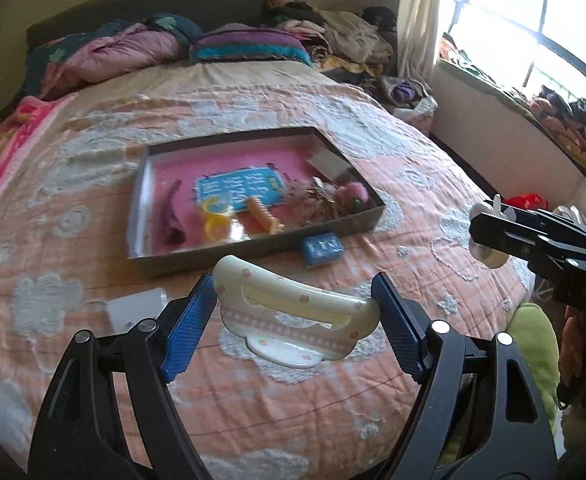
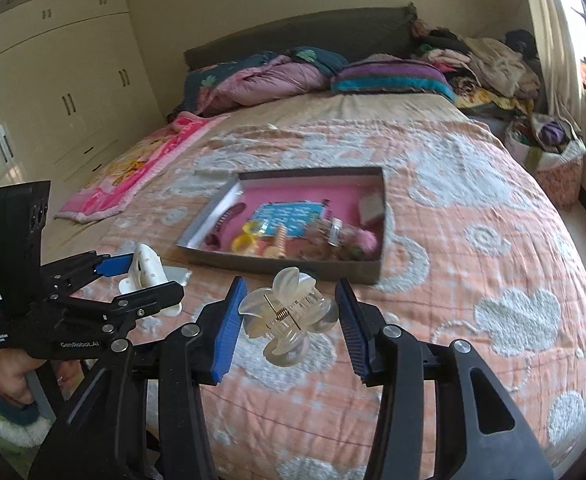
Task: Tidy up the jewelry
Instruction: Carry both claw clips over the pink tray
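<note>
My left gripper (image 1: 293, 316) is shut on a cream holder with small pink flowers (image 1: 297, 320), held above the bedspread; it also shows in the right wrist view (image 2: 147, 270). My right gripper (image 2: 289, 320) is shut on a clear flower-shaped hair claw (image 2: 289, 320), seen small in the left wrist view (image 1: 487, 236). A shallow dark box with a pink floor (image 1: 197, 160) lies ahead on the bed, also in the right wrist view (image 2: 305, 194). It holds hair clips, a blue card (image 1: 239, 190) and tangled jewelry (image 1: 321, 200).
A small blue box (image 1: 322, 249) lies on the bedspread by the box's near wall. A white flat thing (image 1: 135, 312) lies left of my left gripper. Pillows and piled clothes (image 2: 489, 64) fill the head of the bed. Wardrobes (image 2: 53, 80) stand at left.
</note>
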Motion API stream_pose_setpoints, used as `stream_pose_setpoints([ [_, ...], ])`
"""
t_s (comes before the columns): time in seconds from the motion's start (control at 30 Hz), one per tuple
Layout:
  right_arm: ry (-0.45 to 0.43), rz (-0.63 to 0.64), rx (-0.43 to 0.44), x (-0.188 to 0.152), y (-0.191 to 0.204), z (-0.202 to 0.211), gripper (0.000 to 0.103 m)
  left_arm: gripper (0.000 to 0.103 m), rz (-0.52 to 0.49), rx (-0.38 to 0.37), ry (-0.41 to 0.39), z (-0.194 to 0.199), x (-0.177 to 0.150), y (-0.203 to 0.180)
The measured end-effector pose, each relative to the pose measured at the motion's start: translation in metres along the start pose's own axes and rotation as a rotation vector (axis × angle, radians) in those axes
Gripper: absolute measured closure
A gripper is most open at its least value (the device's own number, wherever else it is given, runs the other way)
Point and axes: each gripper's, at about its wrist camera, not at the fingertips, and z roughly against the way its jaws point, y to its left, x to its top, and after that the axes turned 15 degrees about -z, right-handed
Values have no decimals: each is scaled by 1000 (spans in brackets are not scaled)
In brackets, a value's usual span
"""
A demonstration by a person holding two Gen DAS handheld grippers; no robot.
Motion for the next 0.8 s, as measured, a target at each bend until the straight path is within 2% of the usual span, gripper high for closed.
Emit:
stream_pose_setpoints([
  [0.23,-2,50,38,9,27,-5,58,32,62,54,-17,21,-8,27],
  [0.47,-20,80,68,24,48,-10,58,32,107,98,-40,32,-2,54],
  [0.8,-47,96,72,54,61,-27,58,32,95,131,-73,32,22,72],
])
